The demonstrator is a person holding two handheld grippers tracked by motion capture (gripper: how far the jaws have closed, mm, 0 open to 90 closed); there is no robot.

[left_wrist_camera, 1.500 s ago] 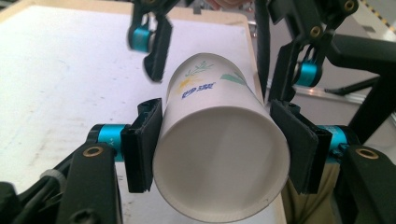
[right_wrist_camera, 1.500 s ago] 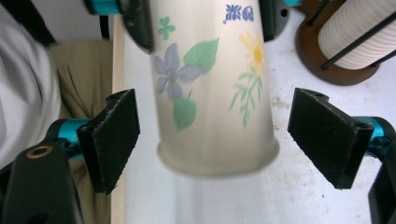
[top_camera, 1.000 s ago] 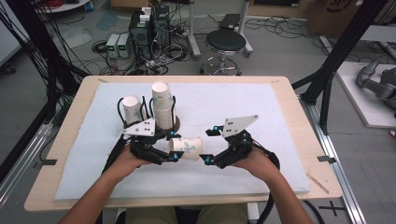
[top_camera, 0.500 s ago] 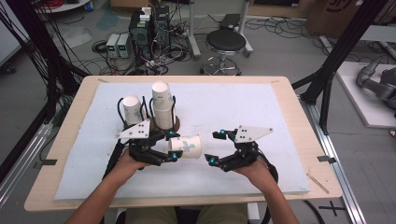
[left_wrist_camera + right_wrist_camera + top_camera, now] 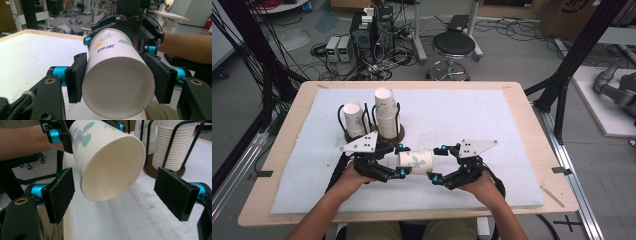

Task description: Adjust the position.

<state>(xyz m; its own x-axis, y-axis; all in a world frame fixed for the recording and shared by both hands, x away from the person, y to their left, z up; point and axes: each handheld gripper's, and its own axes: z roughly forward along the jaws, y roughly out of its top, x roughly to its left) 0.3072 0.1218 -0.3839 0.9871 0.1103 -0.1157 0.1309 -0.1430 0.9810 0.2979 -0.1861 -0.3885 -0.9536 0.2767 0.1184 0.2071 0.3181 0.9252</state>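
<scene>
2 claws meet at 1 paper cup [image 5: 415, 162] lying sideways just above the surface [image 5: 492, 120]. Left claw [image 5: 400, 160] is clenched on the cup's base end, pads pressing both sides. Right claw [image 5: 438, 163] is spread wide at the cup's open mouth, its pads [image 5: 60, 192] clear of the rim. Behind stand 2 cup stacks [image 5: 385, 112] in a wire holder [image 5: 398, 131].

Right gripper [image 5: 438, 164] pulled back along the bench from the paper cup [image 5: 415, 162], then brought close again, jaws wide at its open end; sunk slightly lower than 1 second ago.
</scene>
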